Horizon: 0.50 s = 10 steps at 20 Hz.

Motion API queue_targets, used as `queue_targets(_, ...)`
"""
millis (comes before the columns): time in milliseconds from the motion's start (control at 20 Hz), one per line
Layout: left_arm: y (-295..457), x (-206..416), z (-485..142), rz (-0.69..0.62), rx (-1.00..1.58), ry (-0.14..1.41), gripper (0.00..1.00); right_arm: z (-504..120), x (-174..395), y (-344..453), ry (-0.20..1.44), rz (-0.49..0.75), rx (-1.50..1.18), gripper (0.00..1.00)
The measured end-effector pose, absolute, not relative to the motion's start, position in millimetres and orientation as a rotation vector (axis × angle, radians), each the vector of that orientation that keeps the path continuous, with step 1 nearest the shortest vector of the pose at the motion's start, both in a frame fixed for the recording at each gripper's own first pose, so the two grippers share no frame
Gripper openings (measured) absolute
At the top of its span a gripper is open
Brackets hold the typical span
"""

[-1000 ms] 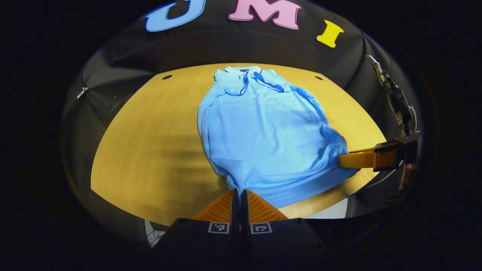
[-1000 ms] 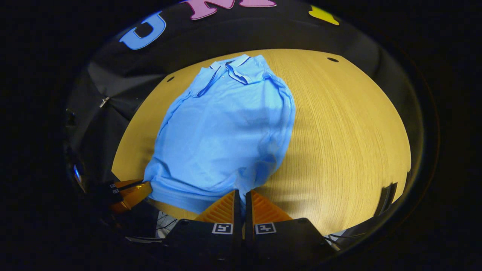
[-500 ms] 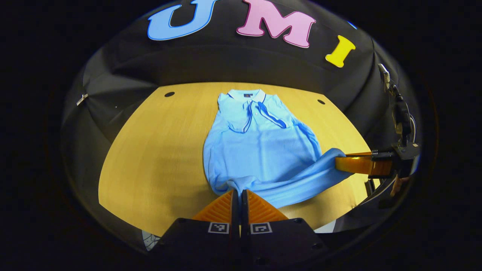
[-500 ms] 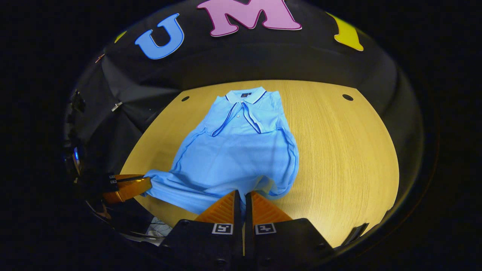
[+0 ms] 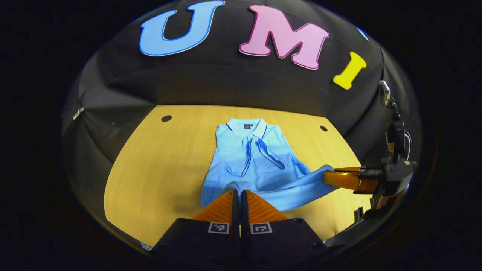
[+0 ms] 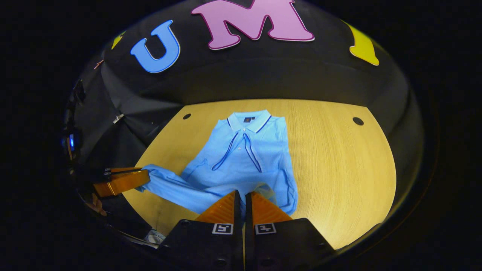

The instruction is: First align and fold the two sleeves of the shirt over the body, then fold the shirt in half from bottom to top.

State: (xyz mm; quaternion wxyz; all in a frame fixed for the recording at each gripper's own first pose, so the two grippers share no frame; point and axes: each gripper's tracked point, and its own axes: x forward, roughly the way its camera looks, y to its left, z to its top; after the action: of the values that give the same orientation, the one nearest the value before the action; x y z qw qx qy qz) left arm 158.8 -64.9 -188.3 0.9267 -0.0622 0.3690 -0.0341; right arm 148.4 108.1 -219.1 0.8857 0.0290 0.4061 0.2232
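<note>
Shirt [image 5: 260,158] hem is hanging above the surface [image 5: 158,162]. We are clenching it with left gripper [image 5: 239,192] and right gripper [image 6: 243,194].

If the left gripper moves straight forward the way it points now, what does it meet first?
Probably the shirt itself: the left gripper, shut on its hem, points along the body toward the collar. Beyond lies bare table. Depth is unclear.

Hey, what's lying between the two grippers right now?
In the left gripper view, the lifted bottom hem of the shirt spans from the left gripper to the right gripper.
</note>
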Motion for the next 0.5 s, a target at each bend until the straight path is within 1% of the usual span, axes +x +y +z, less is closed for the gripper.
queue_targets(150,-62.5,196.6,-182.2,-0.052,-0.131,0.73,0.06,-209.4,188.7,116.0,0.804,0.476,0.076,0.07)
queue_targets(500,-56.1,293.8,-181.0,-0.029,-0.182,0.696,0.06,-212.5,282.4,116.2,0.742,0.458,0.054,0.06)
